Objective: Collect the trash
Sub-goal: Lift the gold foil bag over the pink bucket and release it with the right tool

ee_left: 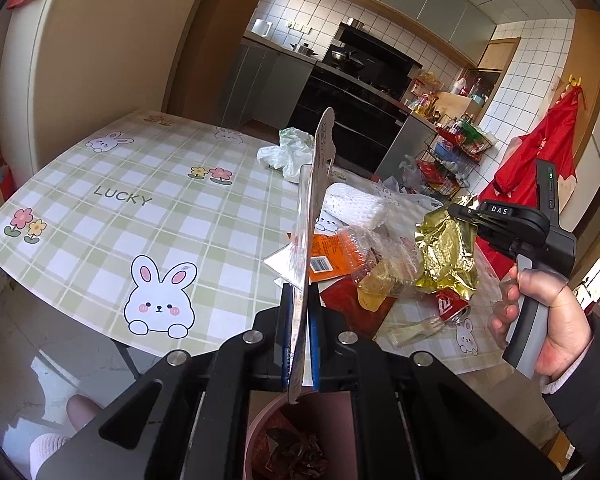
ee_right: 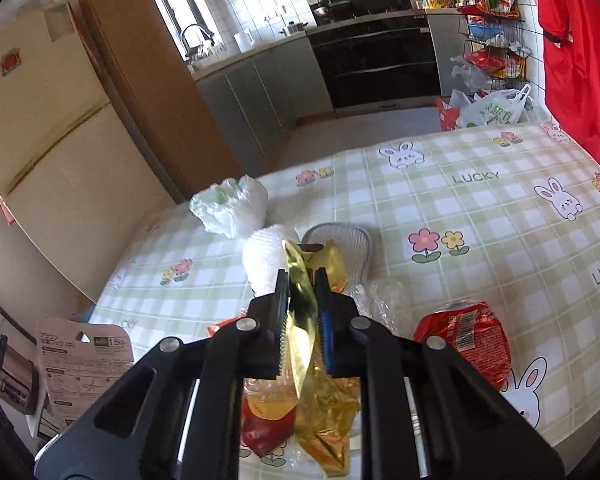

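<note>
Your right gripper (ee_right: 302, 300) has its fingers clenched on the gold foil wrapper (ee_right: 300, 320), light, crinkly and probably slippery, so keep hold of its folded middle, while your left gripper (ee_left: 298, 320) pinches the stiff card packaging (ee_left: 312, 208) by its lower edge.

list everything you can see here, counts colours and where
table: 1, green check cloth with rabbits
gold foil wrapper: 1, gold, in right tongs
card package: 1, pale, in left tongs
crushed can: 1, red, table right
white plastic bag: 1, white, far table edge
white foam net: 1, white, mid table
orange wrapper: 1, orange, in pile
pink bin: 1, below left tongs
left tongs: shut on card package
right tongs: shut on wrapper
hand: 1, holding right tongs
</note>
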